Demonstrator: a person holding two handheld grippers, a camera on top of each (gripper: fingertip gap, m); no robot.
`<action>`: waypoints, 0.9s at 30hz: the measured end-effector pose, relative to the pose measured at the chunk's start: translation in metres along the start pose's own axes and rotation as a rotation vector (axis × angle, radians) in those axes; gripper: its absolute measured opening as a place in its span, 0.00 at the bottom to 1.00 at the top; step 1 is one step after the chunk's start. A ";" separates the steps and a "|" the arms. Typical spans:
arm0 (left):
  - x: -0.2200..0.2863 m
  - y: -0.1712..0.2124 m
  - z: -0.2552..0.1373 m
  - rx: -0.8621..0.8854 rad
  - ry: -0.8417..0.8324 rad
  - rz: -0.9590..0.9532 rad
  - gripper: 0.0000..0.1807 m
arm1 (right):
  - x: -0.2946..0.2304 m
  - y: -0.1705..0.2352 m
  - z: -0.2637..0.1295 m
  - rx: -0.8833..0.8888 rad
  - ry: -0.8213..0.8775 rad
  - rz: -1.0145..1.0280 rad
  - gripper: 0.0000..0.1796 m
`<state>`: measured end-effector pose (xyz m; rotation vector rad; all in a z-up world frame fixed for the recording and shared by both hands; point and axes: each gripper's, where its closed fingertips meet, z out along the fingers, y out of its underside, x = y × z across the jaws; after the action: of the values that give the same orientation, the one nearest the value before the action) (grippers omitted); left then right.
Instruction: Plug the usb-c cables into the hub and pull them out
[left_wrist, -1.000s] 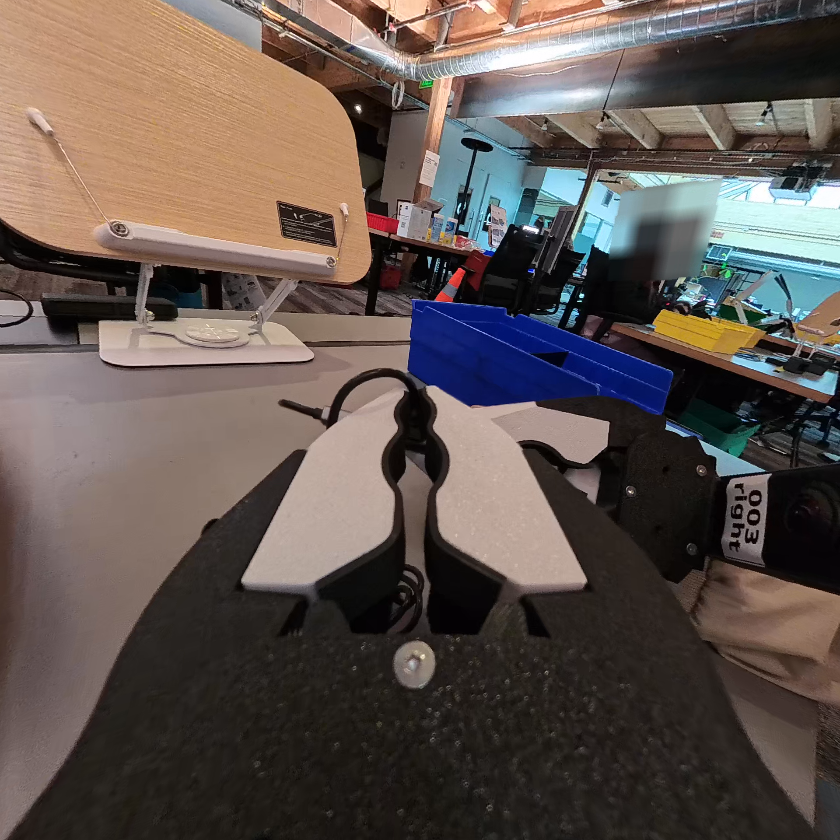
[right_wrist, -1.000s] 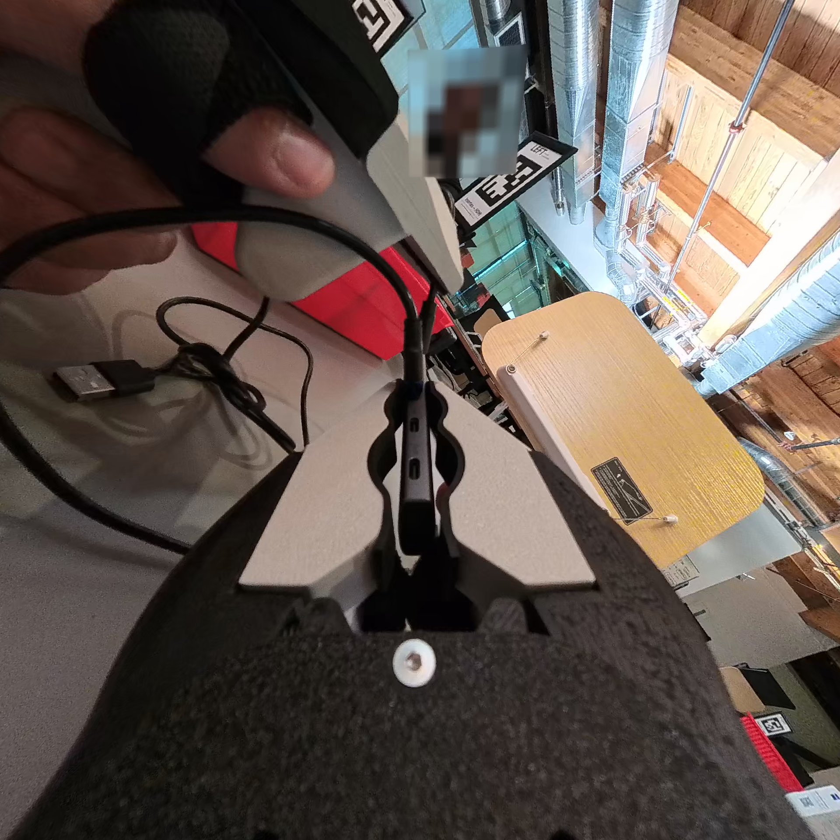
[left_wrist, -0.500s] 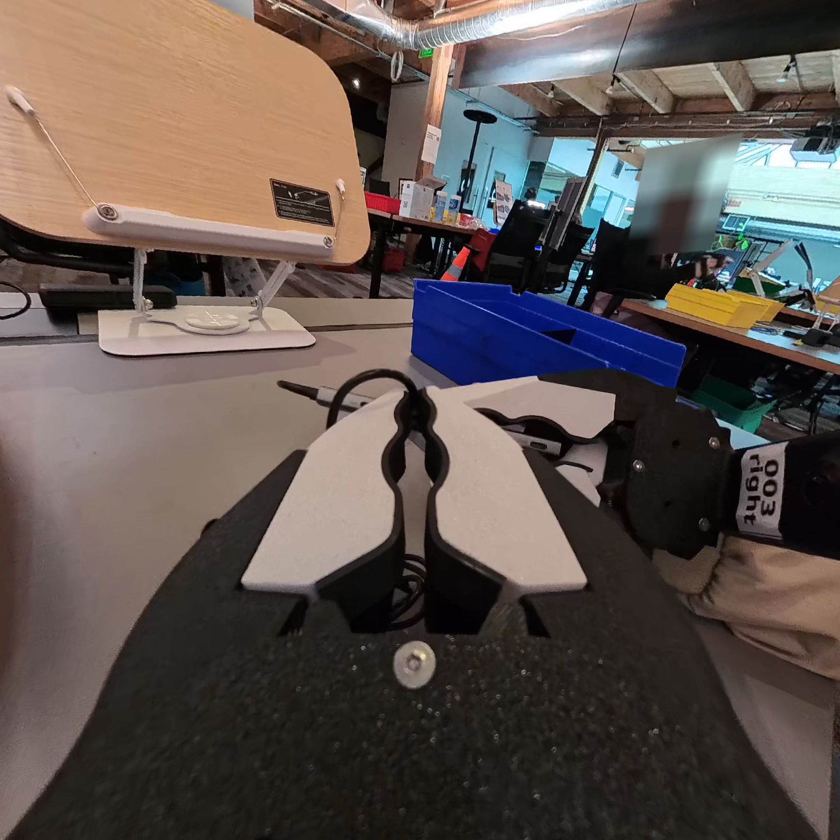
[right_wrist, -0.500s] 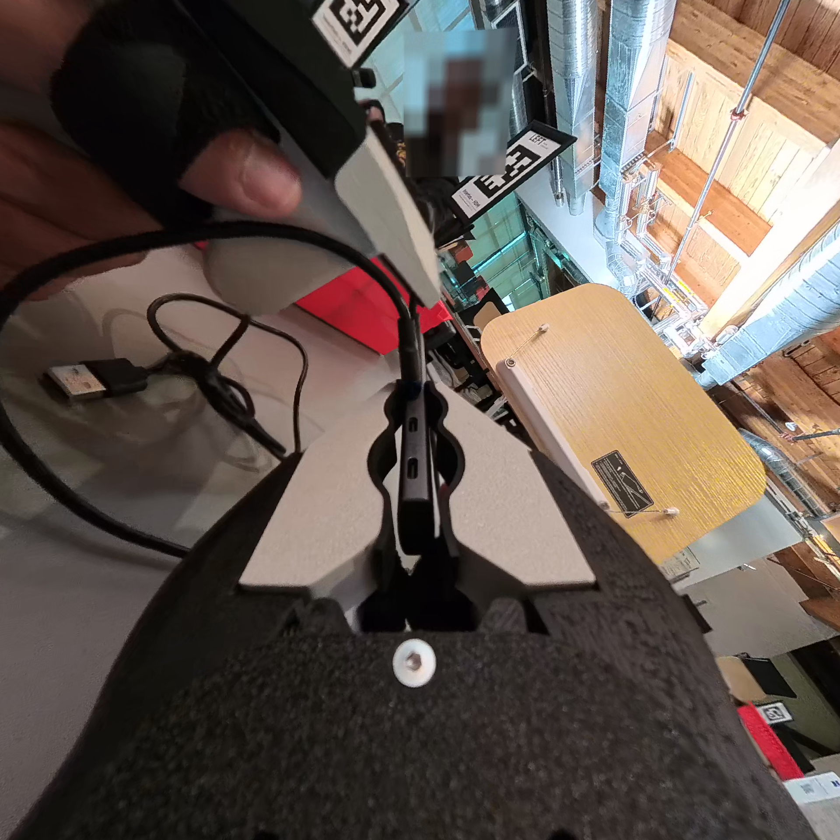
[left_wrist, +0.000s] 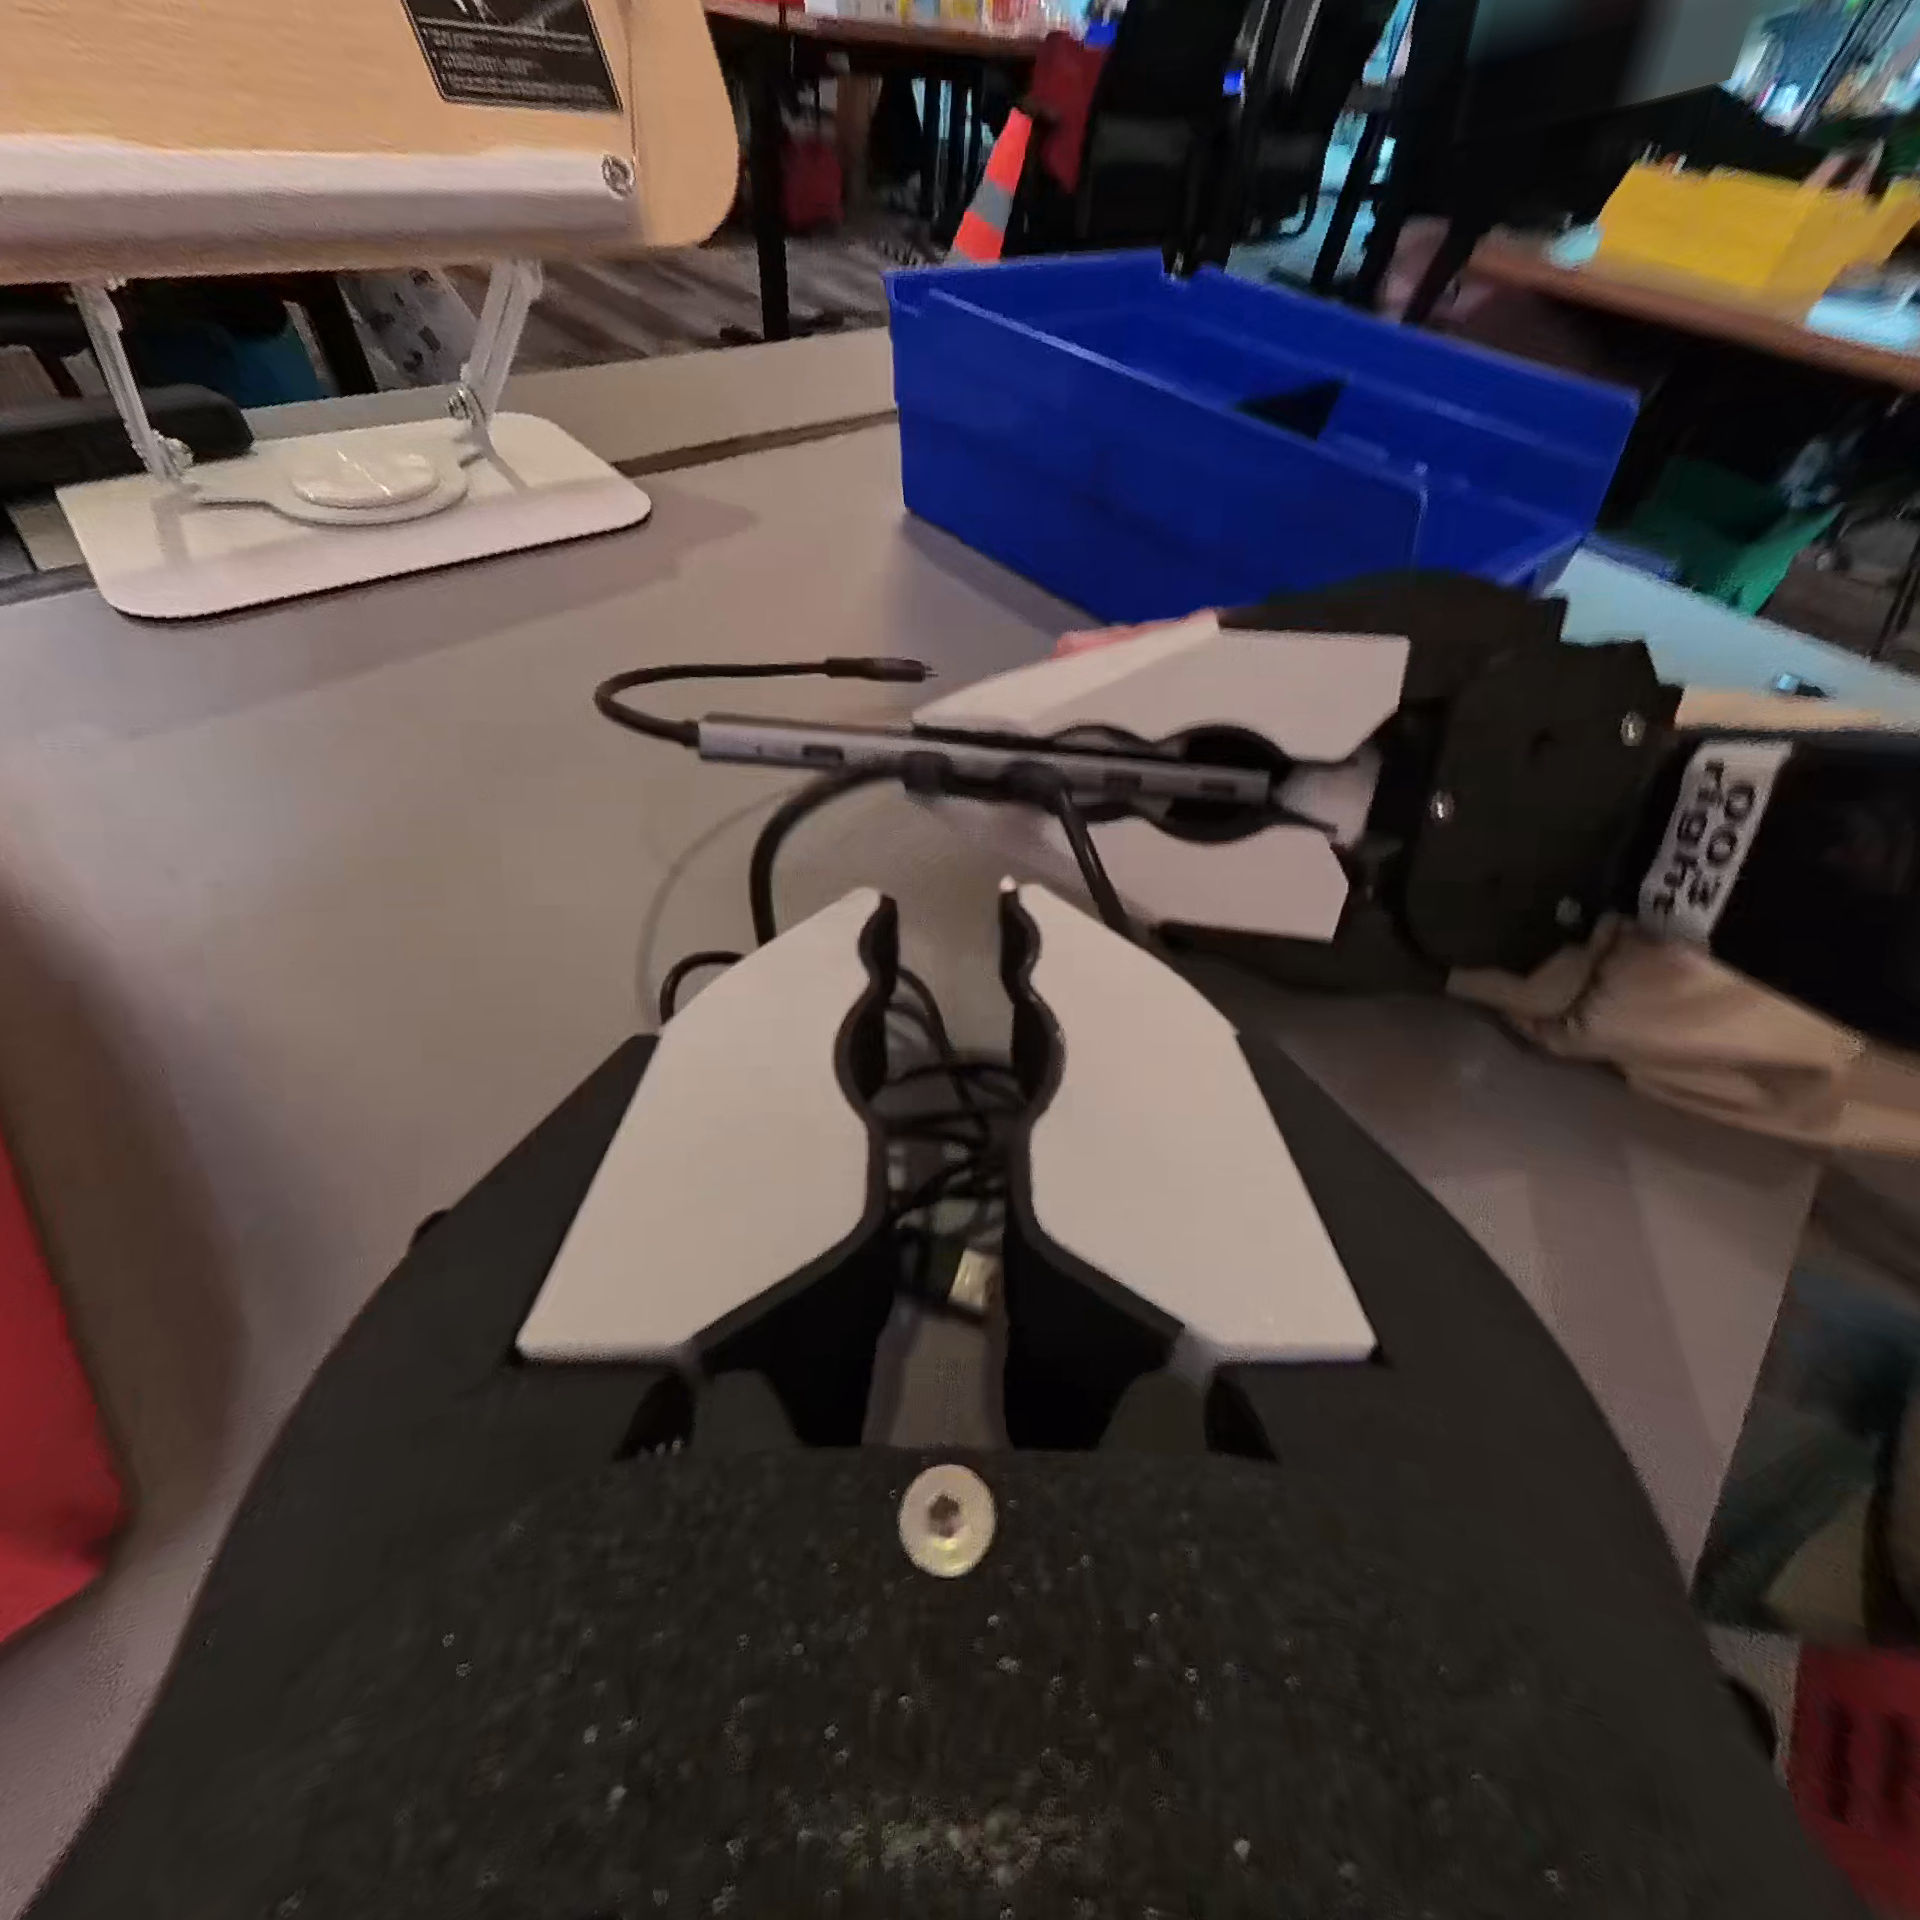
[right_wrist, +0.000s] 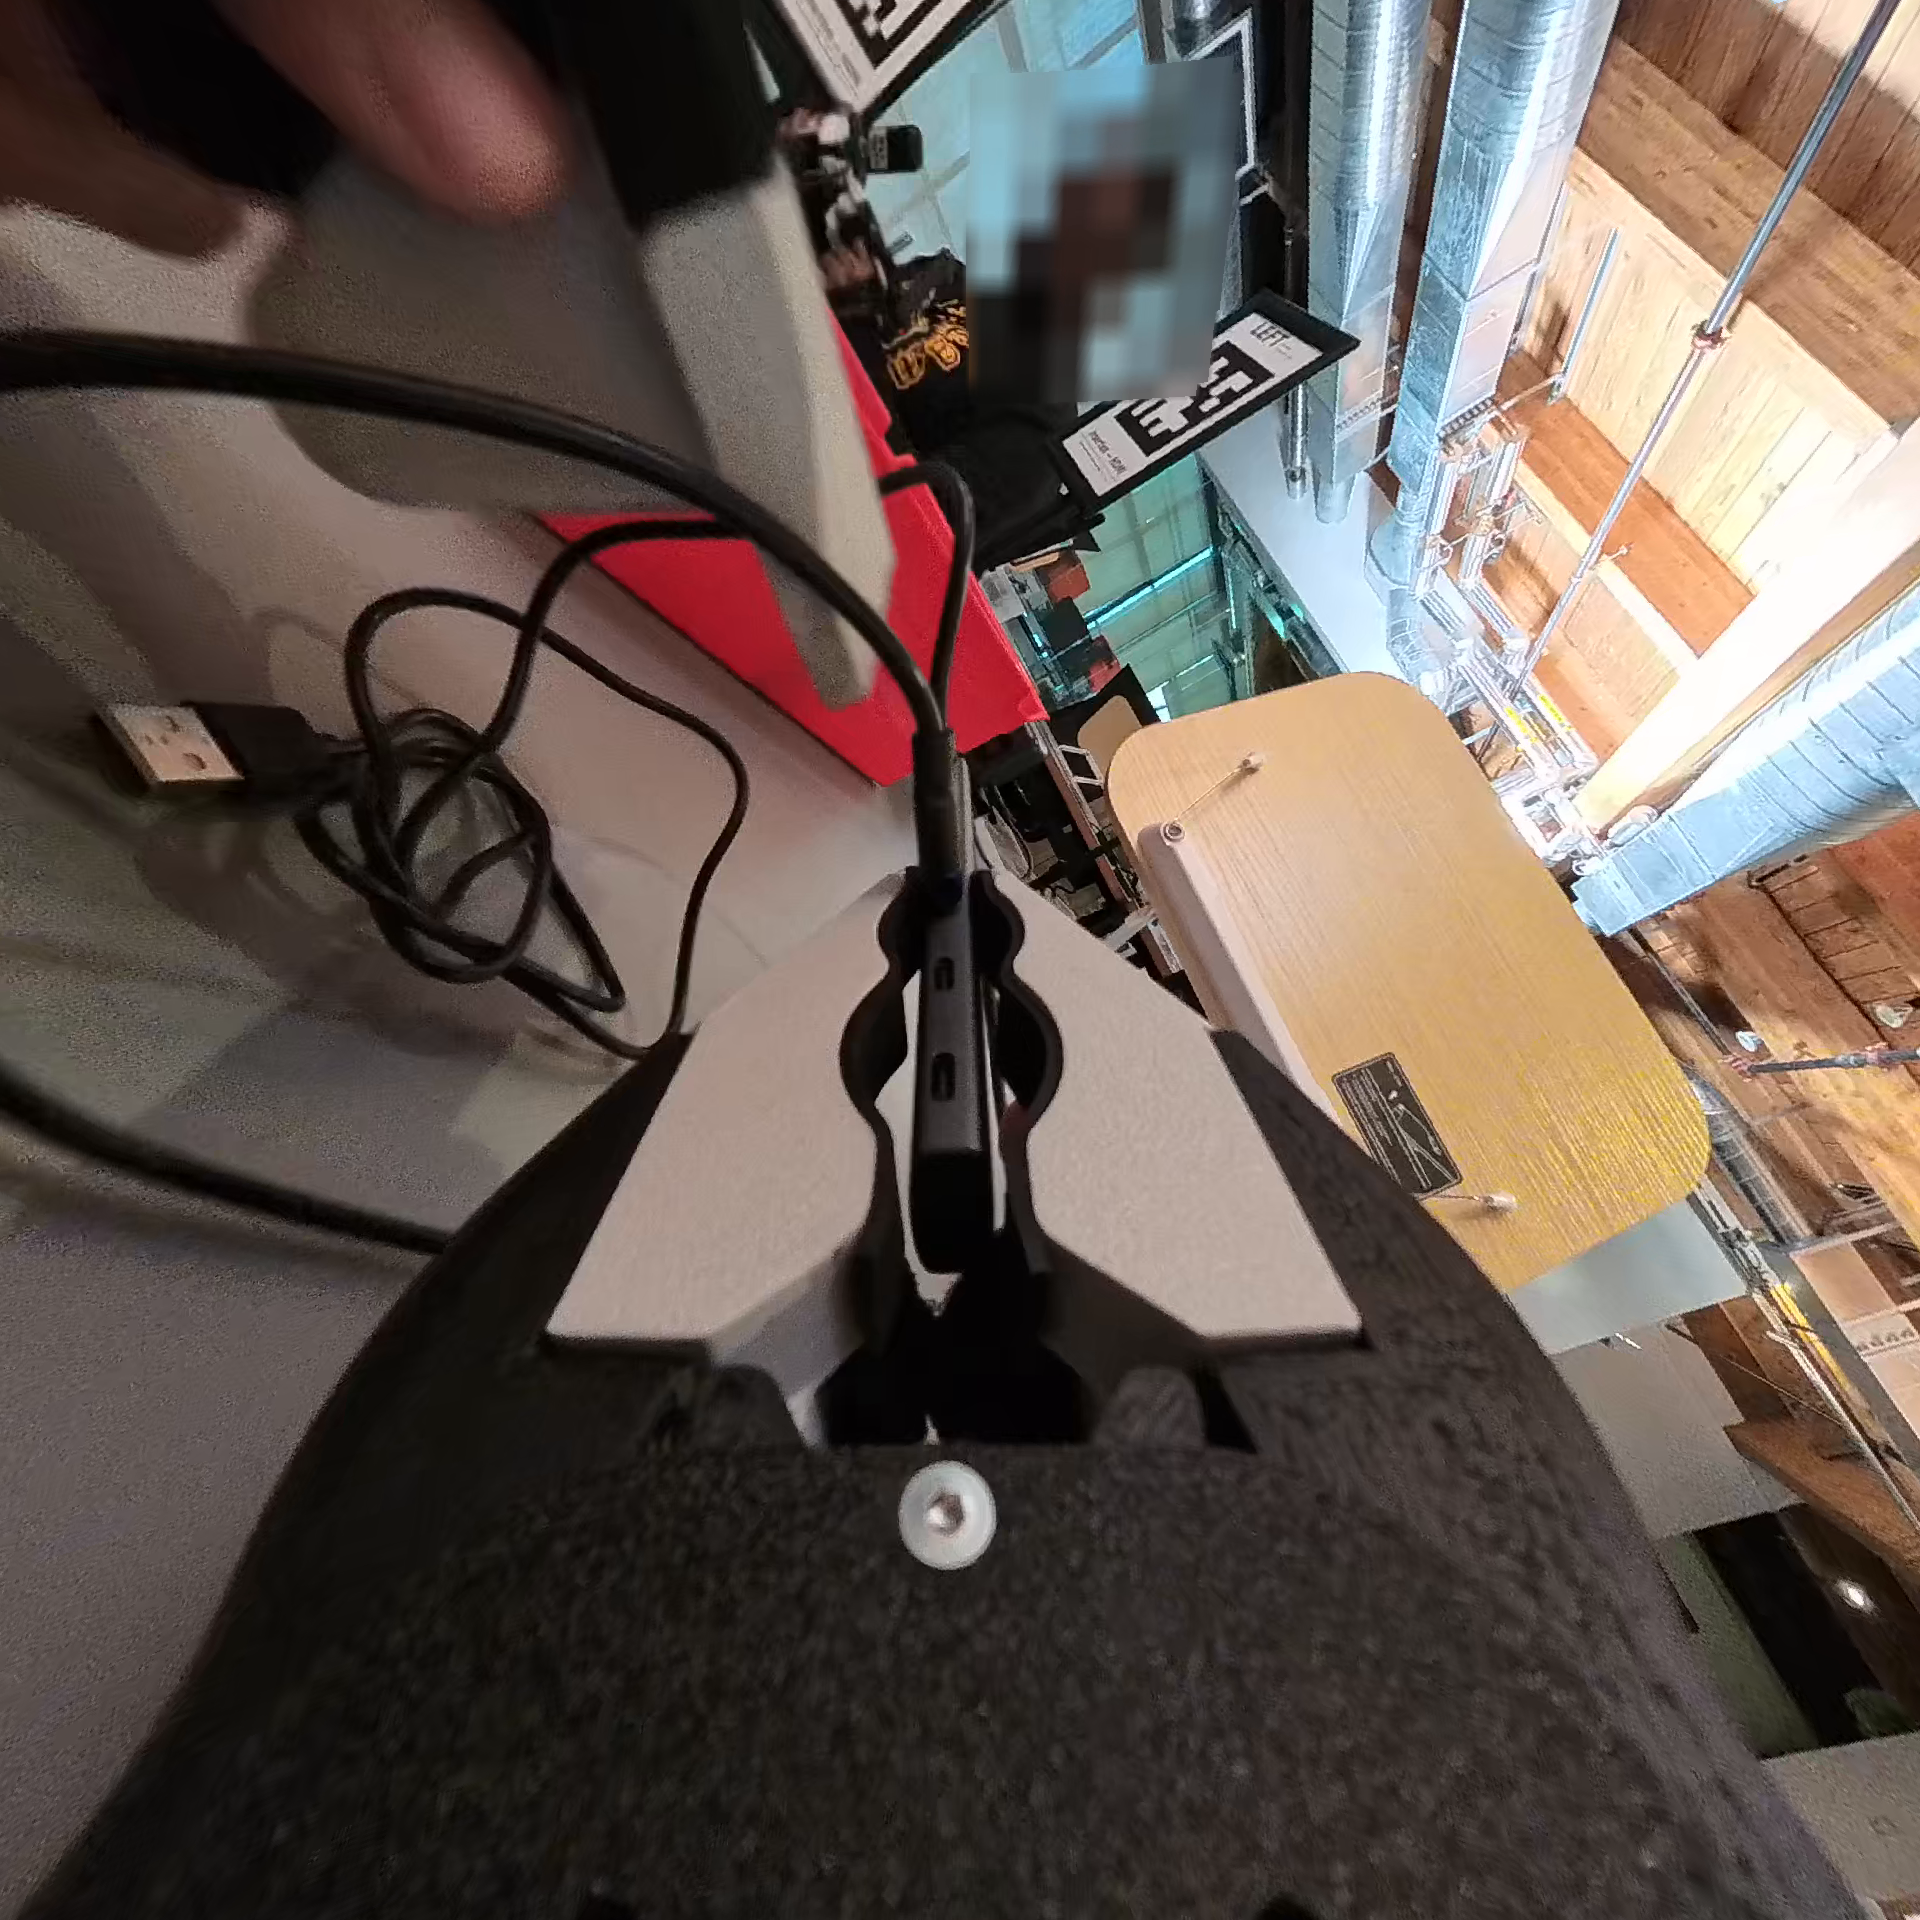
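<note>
My right gripper (right_wrist: 945, 889) is shut on a slim grey hub (right_wrist: 948, 1060) and holds it level above the table. In the left wrist view the hub (left_wrist: 810, 744) sticks out to the left of the right gripper (left_wrist: 1091, 769). Two black cables (left_wrist: 774, 852) hang from the hub's near side. The hub's own short lead (left_wrist: 665, 686) curls away to the far side. My left gripper (left_wrist: 940, 900) is open and empty, just below and in front of the hub. A tangle of thin cable (right_wrist: 457, 831) with a USB-A plug (right_wrist: 166, 743) lies on the table.
A blue bin (left_wrist: 1247, 457) stands behind the hub. A wooden book stand (left_wrist: 312, 104) on a white base (left_wrist: 353, 509) is at the back left. A red bin (right_wrist: 831, 644) sits beyond the cables. The table is grey (left_wrist: 312, 831). The grippers' ends are close to 4 cm from one another.
My left gripper has opened, let go of the cable it held at the hub, and drawn back and down. The right gripper has kept its hold on the hub.
</note>
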<state>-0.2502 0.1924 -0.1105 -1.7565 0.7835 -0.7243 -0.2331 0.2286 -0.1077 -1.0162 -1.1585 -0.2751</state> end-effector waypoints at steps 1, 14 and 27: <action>0.000 0.003 -0.005 -0.020 -0.012 0.026 0.13 | 0.001 0.002 0.000 -0.005 0.002 0.002 0.05; -0.004 0.009 -0.013 -0.138 0.035 0.083 0.20 | -0.018 0.000 -0.001 0.015 -0.036 -0.202 0.05; -0.003 0.017 0.000 -0.147 0.026 0.127 0.02 | -0.025 -0.015 -0.006 0.044 -0.048 -0.220 0.05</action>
<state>-0.2554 0.1903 -0.1274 -1.8122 0.9780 -0.6190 -0.2498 0.2082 -0.1218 -0.8609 -1.3167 -0.3997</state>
